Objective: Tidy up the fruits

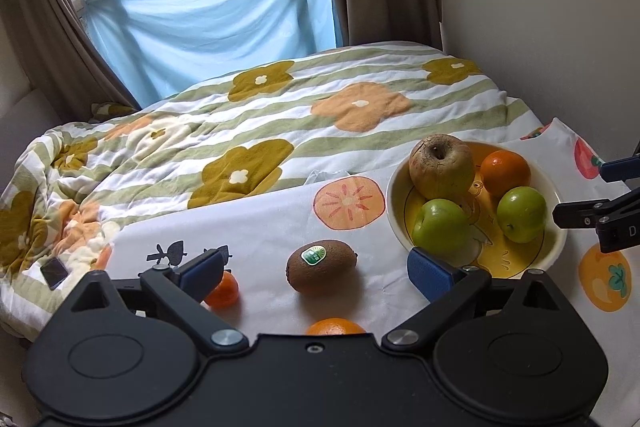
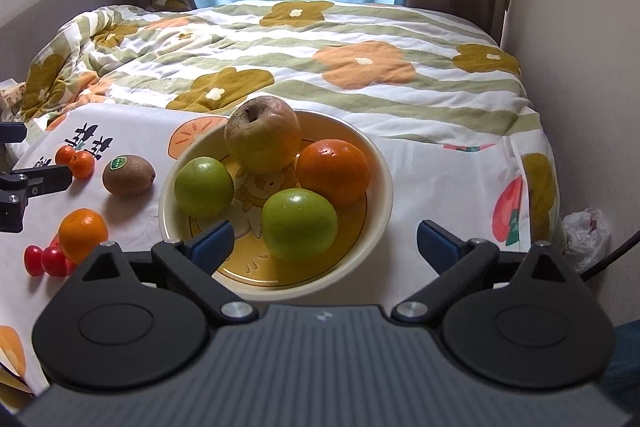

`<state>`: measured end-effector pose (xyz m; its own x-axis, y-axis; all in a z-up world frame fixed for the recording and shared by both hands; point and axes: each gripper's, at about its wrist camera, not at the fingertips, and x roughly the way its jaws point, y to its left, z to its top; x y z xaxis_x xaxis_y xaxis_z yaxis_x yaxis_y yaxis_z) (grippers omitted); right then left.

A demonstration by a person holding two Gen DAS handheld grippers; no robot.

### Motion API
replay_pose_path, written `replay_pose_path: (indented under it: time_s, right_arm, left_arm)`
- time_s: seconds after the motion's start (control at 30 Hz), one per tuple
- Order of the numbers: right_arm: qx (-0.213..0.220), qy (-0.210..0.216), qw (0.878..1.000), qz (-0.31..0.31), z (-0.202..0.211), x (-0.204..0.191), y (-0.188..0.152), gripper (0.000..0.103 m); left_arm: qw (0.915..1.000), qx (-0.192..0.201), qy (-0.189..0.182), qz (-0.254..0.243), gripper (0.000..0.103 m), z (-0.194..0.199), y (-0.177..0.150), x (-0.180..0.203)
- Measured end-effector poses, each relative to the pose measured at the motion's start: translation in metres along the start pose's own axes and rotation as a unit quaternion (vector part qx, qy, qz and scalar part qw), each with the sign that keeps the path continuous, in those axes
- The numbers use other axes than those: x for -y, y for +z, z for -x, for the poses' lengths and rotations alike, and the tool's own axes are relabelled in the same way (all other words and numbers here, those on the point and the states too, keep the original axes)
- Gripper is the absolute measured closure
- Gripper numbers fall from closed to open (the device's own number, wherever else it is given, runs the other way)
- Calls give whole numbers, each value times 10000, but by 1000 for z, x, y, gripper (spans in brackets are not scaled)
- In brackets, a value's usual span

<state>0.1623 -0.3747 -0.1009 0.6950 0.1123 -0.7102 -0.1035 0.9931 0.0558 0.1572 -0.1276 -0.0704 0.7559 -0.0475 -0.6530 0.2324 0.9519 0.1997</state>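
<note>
A yellow bowl (image 2: 376, 167) (image 1: 396, 187) on the printed cloth holds a wrinkled brownish apple (image 2: 262, 135) (image 1: 440, 167), an orange (image 2: 332, 167) (image 1: 505, 167) and two green apples (image 2: 298, 225) (image 2: 204, 187) (image 1: 440, 227) (image 1: 522, 213). A kiwi (image 1: 320, 265) (image 2: 128, 175) lies left of the bowl. My left gripper (image 1: 316, 275) is open, with the kiwi between its fingers. My right gripper (image 2: 324, 245) is open and empty over the bowl's near side. On the cloth lie small tangerines (image 2: 76, 159) (image 1: 222, 289), an orange (image 2: 83, 233) (image 1: 335, 326) and red cherry tomatoes (image 2: 42, 261).
The cloth (image 1: 260, 227) covers a low surface against a bed with a flowered quilt (image 1: 280, 123). A wall (image 1: 540, 7) stands at the right. A phone (image 1: 54, 273) lies on the quilt at left. A plastic bag (image 2: 586, 239) sits on the floor at right.
</note>
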Motion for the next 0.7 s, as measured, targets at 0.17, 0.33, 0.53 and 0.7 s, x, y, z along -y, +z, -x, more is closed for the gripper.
replay_pose_path:
  time_s: [0.17,0.33,0.53,0.7]
  right_arm:
    - [354,-131,9992,-98,26,-4,-3,0]
    - [326,84,9994,-28,50,-16,-8,0]
    - [248,120,9996,-77,66,-41,-16,0]
    - [212,153,9994,-206,69,-65,-22,0]
  left_arm:
    - [9999,110,50,69,0,25,-4,-1]
    - [9995,155,46,255,0,53,-17,-14]
    - [9994,45,58,340,0,78,-39,-38]
    - [9996,-30,8,283,0,82,-56,-62]
